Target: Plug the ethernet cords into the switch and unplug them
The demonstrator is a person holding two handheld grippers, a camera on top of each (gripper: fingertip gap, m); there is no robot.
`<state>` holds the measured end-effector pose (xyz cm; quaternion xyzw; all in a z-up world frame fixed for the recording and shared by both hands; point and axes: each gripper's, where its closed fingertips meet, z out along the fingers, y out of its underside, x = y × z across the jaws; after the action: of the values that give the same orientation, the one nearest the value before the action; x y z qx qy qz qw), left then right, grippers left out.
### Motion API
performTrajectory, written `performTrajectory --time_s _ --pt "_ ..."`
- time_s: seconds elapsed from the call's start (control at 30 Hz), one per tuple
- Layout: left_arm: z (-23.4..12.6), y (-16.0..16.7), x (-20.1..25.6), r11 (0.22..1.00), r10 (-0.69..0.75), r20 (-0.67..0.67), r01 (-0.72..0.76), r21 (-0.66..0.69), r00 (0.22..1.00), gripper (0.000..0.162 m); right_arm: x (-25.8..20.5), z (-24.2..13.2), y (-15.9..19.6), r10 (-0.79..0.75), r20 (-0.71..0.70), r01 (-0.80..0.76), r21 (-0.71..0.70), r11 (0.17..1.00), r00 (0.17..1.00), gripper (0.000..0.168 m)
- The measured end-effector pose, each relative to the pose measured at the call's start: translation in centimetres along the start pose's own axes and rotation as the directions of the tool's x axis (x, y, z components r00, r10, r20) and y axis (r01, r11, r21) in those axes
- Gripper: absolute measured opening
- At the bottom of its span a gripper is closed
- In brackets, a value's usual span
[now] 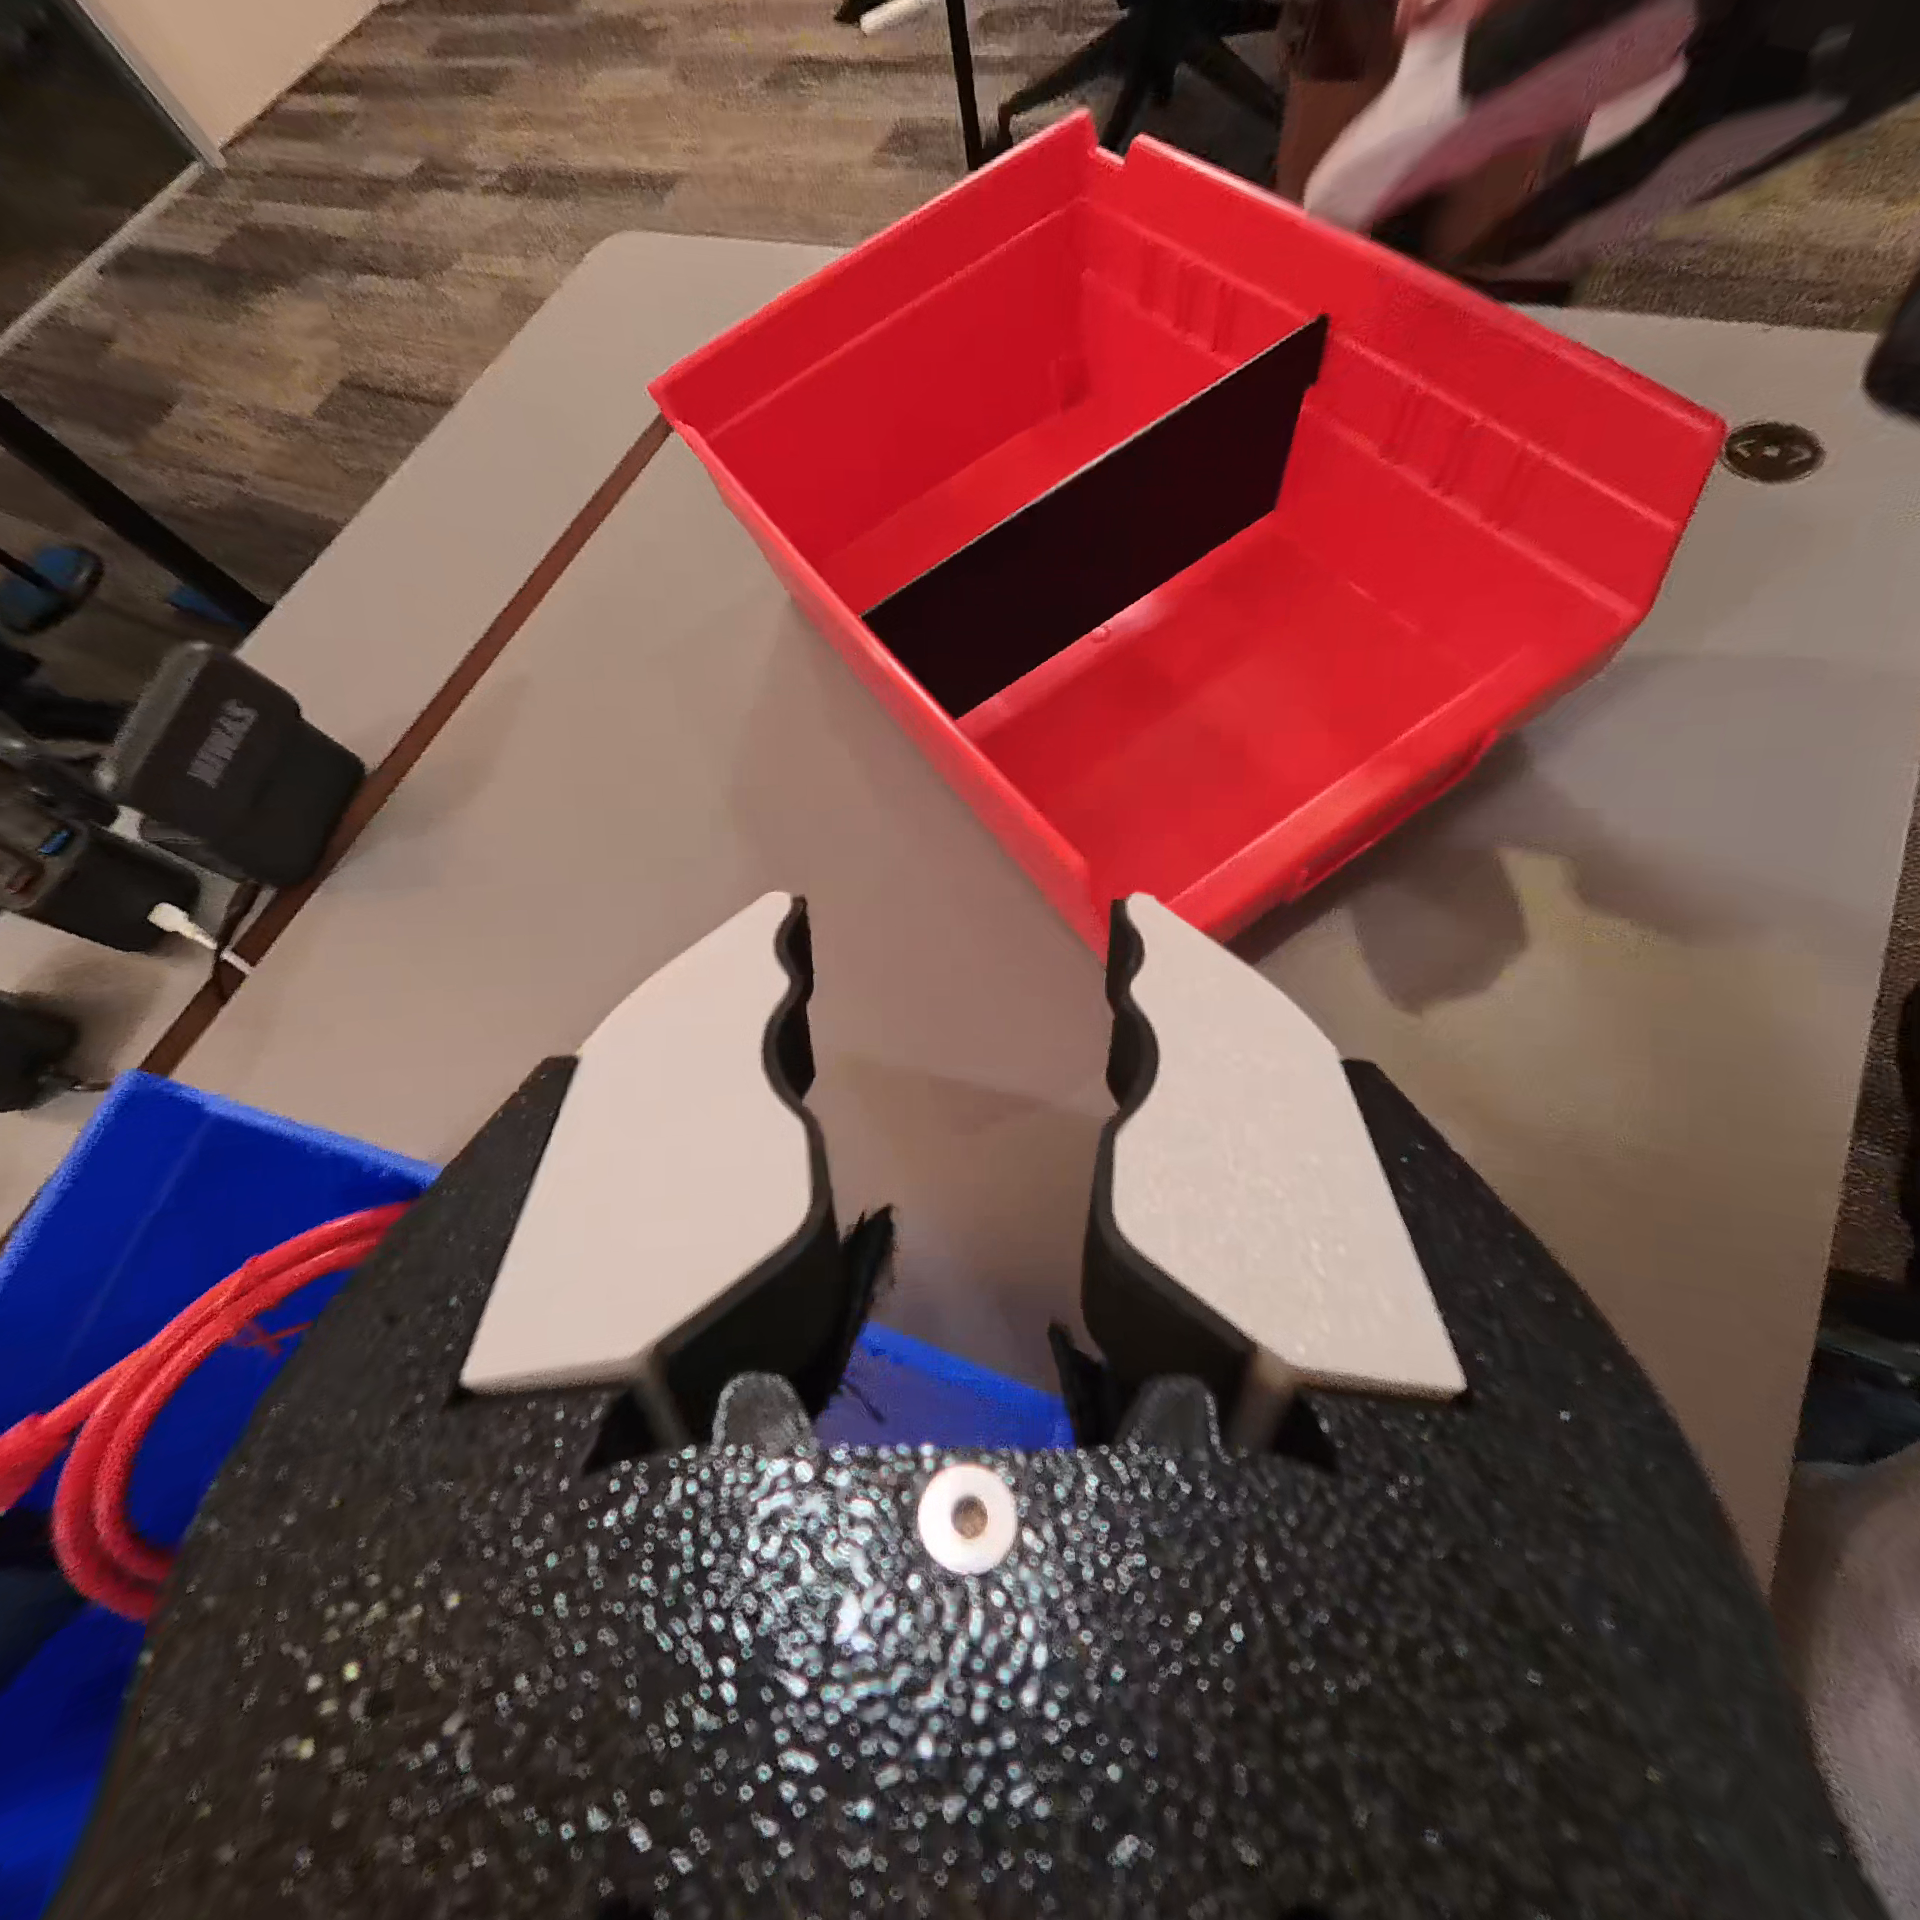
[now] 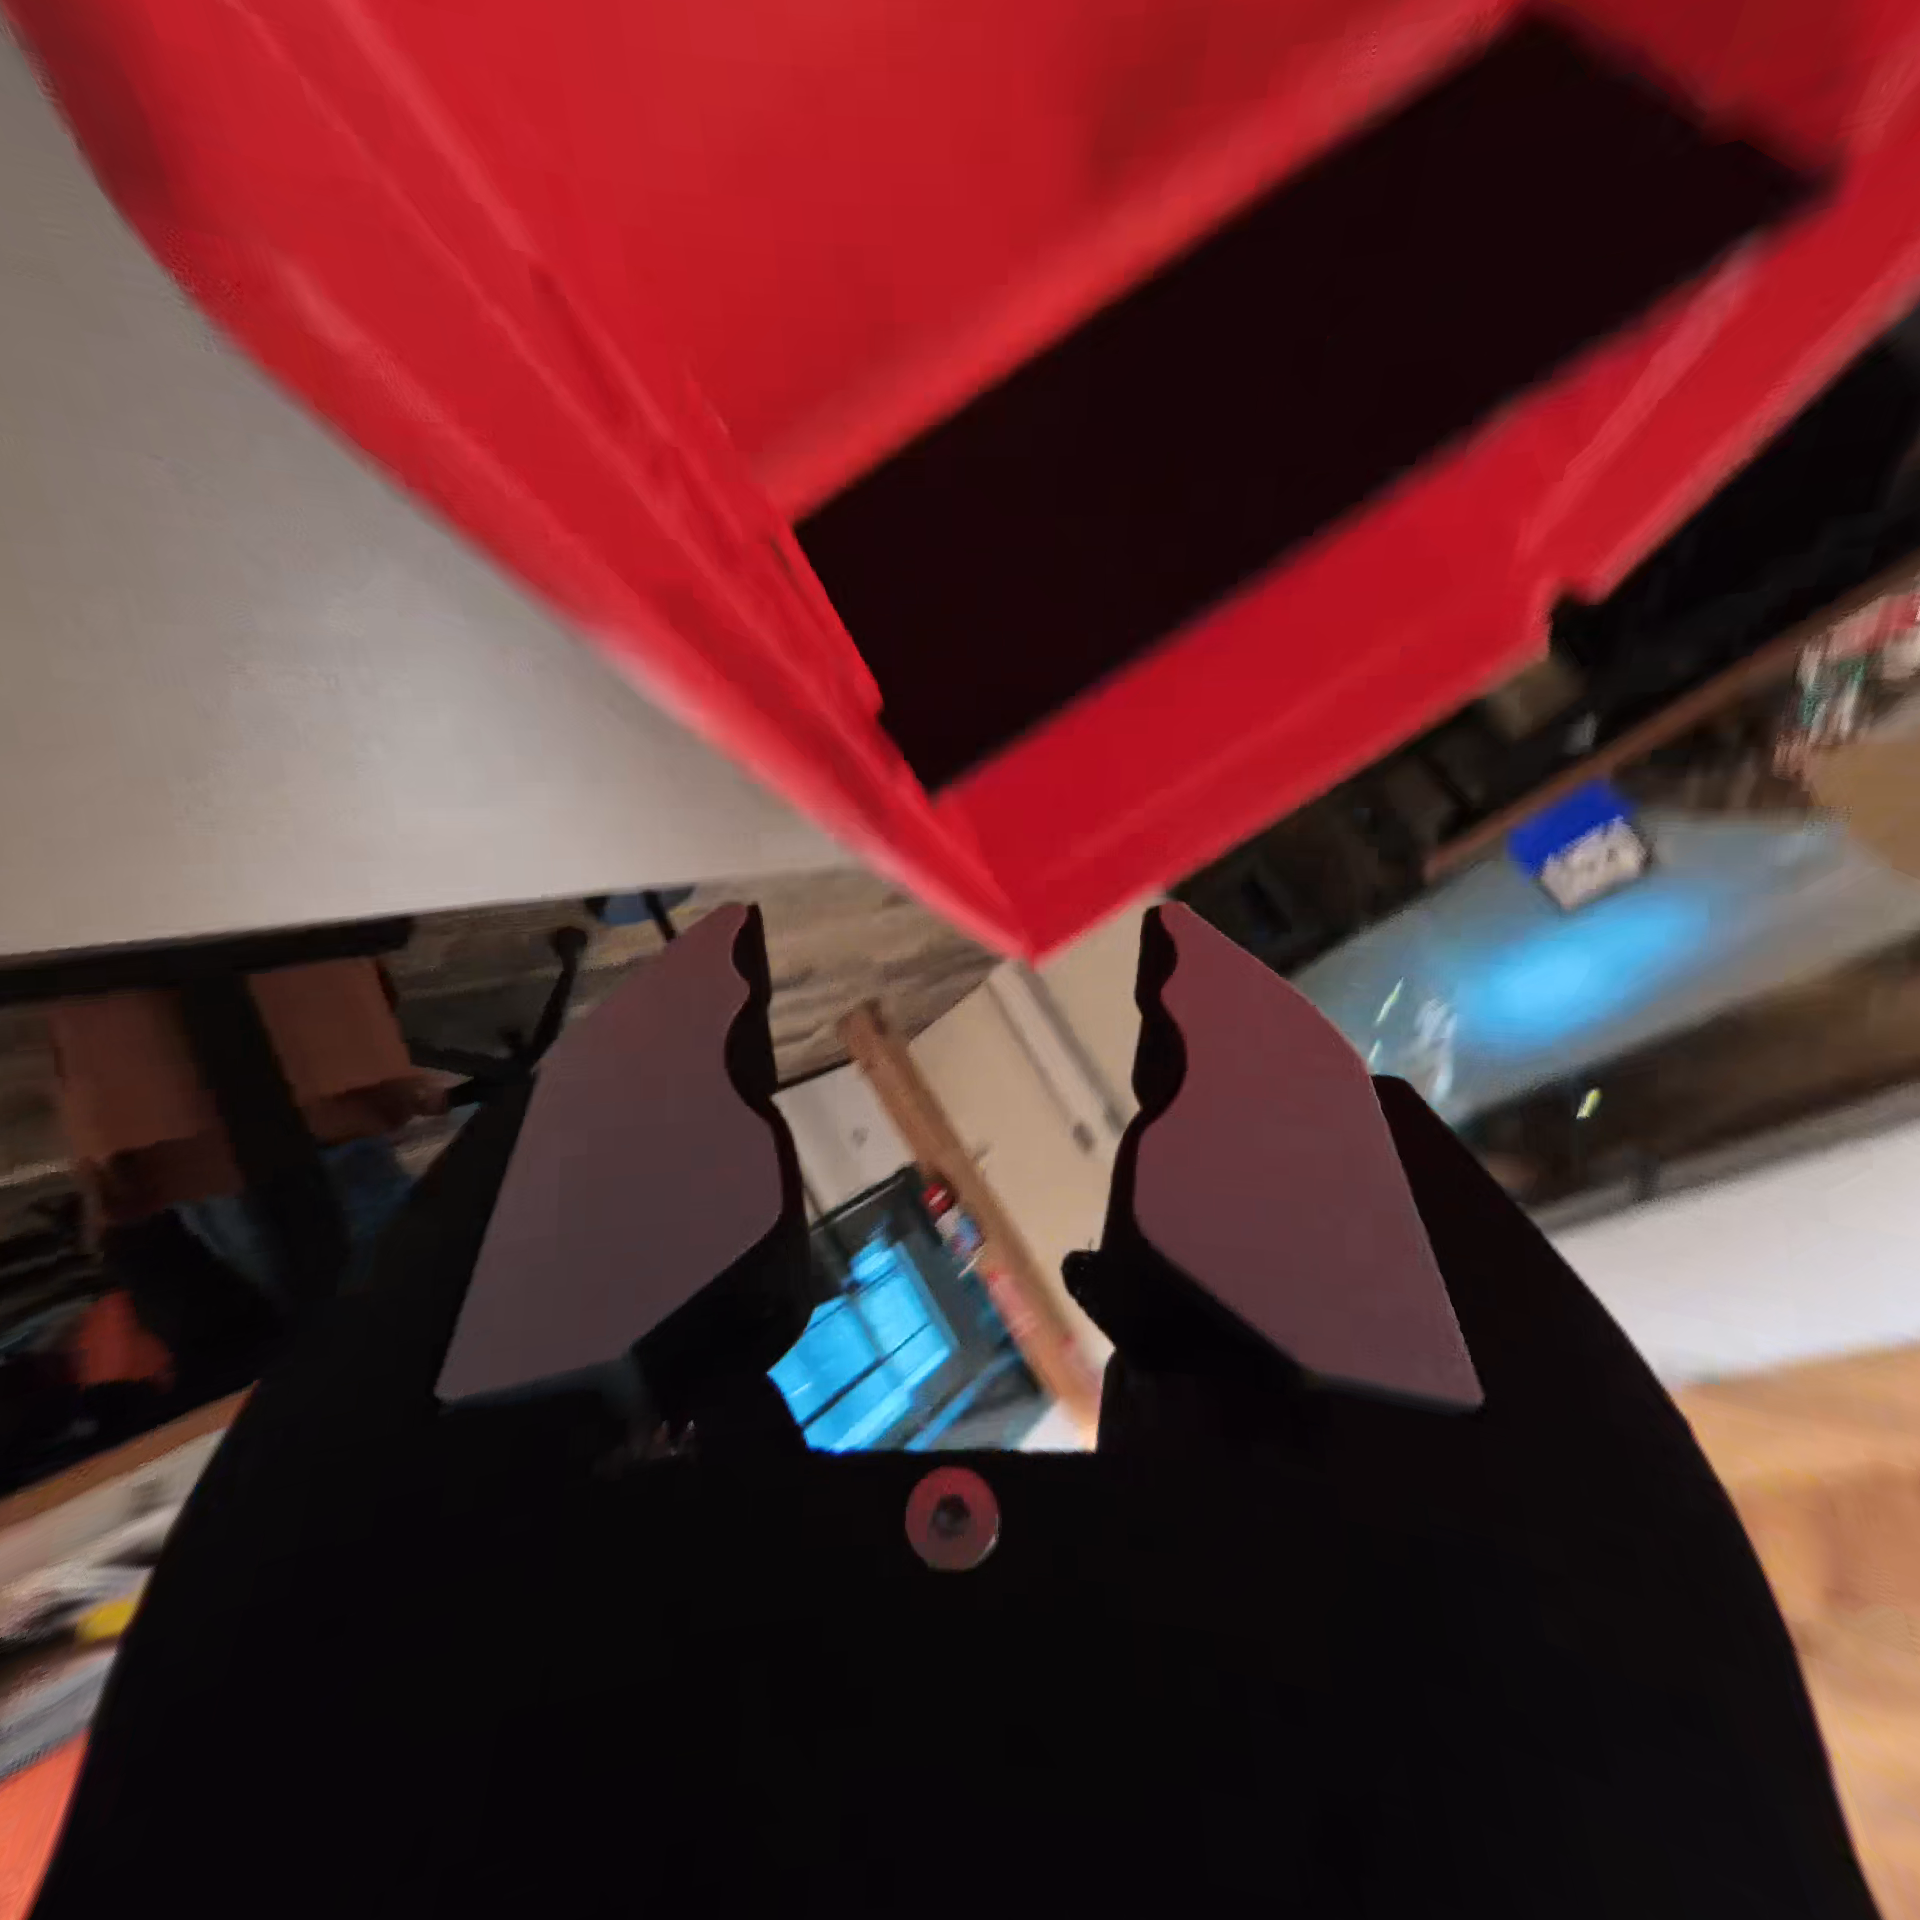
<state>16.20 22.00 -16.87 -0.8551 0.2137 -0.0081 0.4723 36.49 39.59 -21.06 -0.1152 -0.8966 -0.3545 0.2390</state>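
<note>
The grey table (image 1: 582, 790) fills most of the left wrist view and lies under and ahead of the left gripper (image 1: 958, 914). On it, ahead of this gripper and a little to its right, stands the red bin (image 1: 1351, 748). The near corner of the bin is just beside the tip of the right finger, but they do not seem to touch. A black divider (image 1: 1101, 540) stands upright across the inside of the bin and cuts it into a far compartment and a near compartment; both show only red floor. Behind the left gripper, on its left side, is a blue bin (image 1: 156, 1226) with a loop of red cable (image 1: 135, 1444) in it.

The left gripper is released: its two fingers stand wide apart and only bare table shows between them.

In the right wrist view the picture is blurred and strongly tilted. The red bin (image 2: 582, 312) fills the upper part, ahead of the right gripper (image 2: 951, 920), with the black divider (image 2: 1247, 436) as a dark band inside it. One corner of the bin comes close to the gap between the fingertips; I cannot tell if it touches them. The table (image 2: 208, 675) shows ahead on the left. The right gripper is also released, with its fingers spread and nothing between them.
</note>
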Motion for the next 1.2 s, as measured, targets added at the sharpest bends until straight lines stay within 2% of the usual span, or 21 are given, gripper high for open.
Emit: performTrajectory --time_s 0.03,0.1,0.13,0.17,0.2,0.23,0.27,0.3,0.33,0.37,0.4,0.43,0.53,0.63,0.77,0.83,1.03,1.2 --pt "-0.8 0.0 -0.1 1.000 0.005 -0.001 -0.005 0.020 1.000 0.054 0.0 -0.8 1.5 0.091 -0.018 -0.092 -0.036 0.995 0.996 0.067" --pt "-2.5 0.4 -0.2 0.998 0.017 -0.006 -0.017 0.056 1.000 0.052 -1.0 -2.5 3.0 0.372 -0.019 -0.372 -0.005 0.928 0.928 0.059" --pt "-3.4 0.9 -0.2 0.998 0.035 -0.011 -0.034 0.061 0.999 0.051 -1.4 -3.3 2.7 0.546 0.009 -0.545 0.061 0.836 0.838 0.053" --pt "-4.3 1.4 -0.4 0.997 0.044 -0.001 -0.044 0.064 0.999 0.051 -1.5 -4.0 2.3 0.717 0.038 -0.715 0.128 0.687 0.696 0.046" --pt "-5.2 1.8 -0.7 0.996 0.049 0.019 -0.050 0.071 0.999 0.050 -1.5 -4.4 2.0 0.864 0.086 -0.861 0.172 0.478 0.496 0.043" --pt "-6.1 2.3 -1.1 0.995 0.050 0.042 -0.053 0.080 0.998 0.050 -1.6 -4.5 1.5 0.954 0.162 -0.959 0.174 0.225 0.254 0.044" --pt "-7.1 2.6 -1.6 0.994 0.043 0.065 -0.050 0.098 0.997 0.050 -1.7 -4.7 0.1 0.954 0.299 -0.988 0.153 -0.032 0.015 0.046" --pt "-8.2 2.8 -2.1 0.991 0.032 0.088 -0.043 0.126 0.996 0.049 -1.5 -4.9 -1.5 0.883 0.423 -0.957 0.106 -0.272 -0.204 0.047" --pt "-9.2 2.9 -2.5 0.987 0.018 0.109 -0.035 0.158 0.994 0.048 -1.1 -5.0 -2.9 0.778 0.511 -0.890 0.053 -0.452 -0.365 0.048" --pt "-10.3 3.1 -3.0 0.982 0.005 0.131 -0.029 0.187 0.991 0.047 -0.8 -4.9 -3.9 0.679 0.565 -0.819 0.010 -0.573 -0.468 0.048" --pt "-11.3 3.3 -3.6 0.978 -0.012 0.161 -0.023 0.209 0.987 0.046 -0.9 -4.5 -4.7 0.616 0.575 -0.769 -0.038 -0.638 -0.539 0.049" --pt "-12.3 3.7 -4.3 0.974 -0.024 0.198 -0.021 0.224 0.980 0.045 -1.1 -3.9 -5.4 0.597 0.569 -0.757 -0.069 -0.650 -0.565 0.053" --pt "-14.9 5.1 -6.0 0.970 -0.043 0.299 -0.031 0.240 0.953 0.044 -1.9 -2.2 -6.3 0.656 0.495 -0.794 -0.124 -0.596 -0.570 0.057" --pt "-17.2 7.2 -7.4 0.974 -0.081 0.377 -0.008 0.228 0.923 0.044 -1.6 -1.3 -6.4 0.688 0.470 -0.825 -0.194 -0.530 -0.553 0.049" --pt "-20.2 9.9 -9.3 0.963 -0.178 0.454 0.059 0.264 0.873 0.042 -1.9 1.3 -4.1 0.807 0.330 -0.872 -0.217 -0.439 -0.489 0.027" --pt "-21.5 11.2 -10.2 0.948 -0.241 0.474 0.102 0.300 0.847 0.040 -1.5 2.9 -2.5 0.827 0.271 -0.870 -0.199 -0.452 -0.492 0.008" --pt "-24.1 15.3 -12.0 0.913 -0.376 0.512 0.214 0.348 0.773 0.040 0.7 6.3 -0.5 0.805 0.248 -0.842 -0.166 -0.513 -0.539 0.009" --pt "-24.9 17.5 -12.5 0.896 -0.425 0.524 0.261 0.359 0.738 0.039 1.5 8.3 1.0 0.827 0.189 -0.848 -0.150 -0.508 -0.529 0.012"
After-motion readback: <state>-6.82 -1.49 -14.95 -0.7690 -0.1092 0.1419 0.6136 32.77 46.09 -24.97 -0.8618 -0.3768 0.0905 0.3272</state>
